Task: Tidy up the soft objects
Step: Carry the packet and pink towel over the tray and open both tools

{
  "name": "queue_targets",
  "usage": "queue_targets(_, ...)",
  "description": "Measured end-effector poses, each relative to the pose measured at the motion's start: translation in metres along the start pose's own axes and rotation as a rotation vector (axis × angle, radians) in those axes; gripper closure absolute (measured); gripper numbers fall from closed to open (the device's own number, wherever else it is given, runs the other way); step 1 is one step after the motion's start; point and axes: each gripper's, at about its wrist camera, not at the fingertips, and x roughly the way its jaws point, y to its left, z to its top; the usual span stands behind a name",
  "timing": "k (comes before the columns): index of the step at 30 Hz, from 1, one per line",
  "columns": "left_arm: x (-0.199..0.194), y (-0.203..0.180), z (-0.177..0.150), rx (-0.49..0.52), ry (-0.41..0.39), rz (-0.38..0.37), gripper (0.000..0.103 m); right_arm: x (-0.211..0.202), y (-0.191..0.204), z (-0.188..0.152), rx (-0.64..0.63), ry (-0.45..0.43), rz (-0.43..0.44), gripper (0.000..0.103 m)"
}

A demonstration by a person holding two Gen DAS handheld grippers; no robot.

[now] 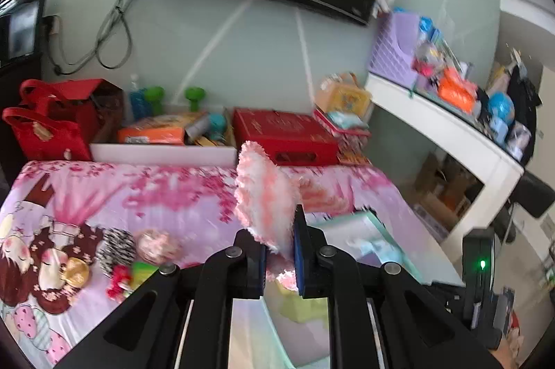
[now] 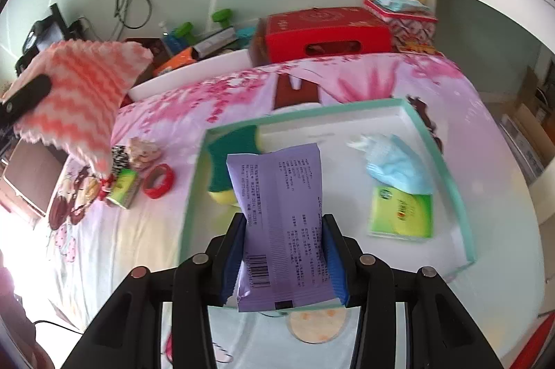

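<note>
My left gripper (image 1: 280, 251) is shut on a pink-and-white fluffy cloth (image 1: 265, 195), held up above the bed; the right wrist view shows the same cloth (image 2: 79, 98) hanging at the far left. My right gripper (image 2: 284, 251) is shut on a purple wipes packet (image 2: 281, 223), held over the near edge of a green-rimmed white tray (image 2: 433, 147). In the tray lie a green-and-yellow sponge (image 2: 232, 153), a light blue cloth (image 2: 395, 164) and a green tissue pack (image 2: 402, 212). The tray (image 1: 378, 223) shows to the right of the left gripper.
Small items lie on the pink cartoon bedsheet (image 2: 111, 230): a black-and-white scrunchie (image 1: 116, 247), a pinkish ball (image 1: 156, 245), a red ring (image 2: 159, 180), a green box (image 2: 123, 183). A red box (image 2: 322, 32) and a white tray of clutter (image 1: 163, 153) stand behind; a white shelf (image 1: 451, 126) right.
</note>
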Motion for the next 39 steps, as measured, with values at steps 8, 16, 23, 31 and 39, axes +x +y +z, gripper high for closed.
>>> queue_targets(8, 0.036, -0.04, -0.041, 0.055, 0.139, -0.044, 0.09, 0.014, -0.042, -0.013, 0.061, 0.039, -0.051, 0.057)
queue_targets(16, 0.073, -0.056, -0.088, 0.079, 0.277, -0.048, 0.089, 0.024, -0.059, -0.013, 0.084, 0.035, -0.074, 0.057)
queue_targets(23, 0.107, -0.06, -0.126, 0.103, 0.425, 0.01, 0.072, 0.034, -0.06, -0.013, 0.08, 0.043, -0.076, 0.054)
queue_targets(31, 0.091, -0.059, -0.126, 0.101, 0.425, 0.026, 0.03, 0.03, -0.054, -0.017, 0.07, 0.039, -0.083, 0.02)
queue_targets(39, 0.076, -0.044, -0.125, 0.049, 0.411, 0.09, 0.008, 0.021, -0.046, -0.019, 0.046, 0.009, -0.096, 0.0)
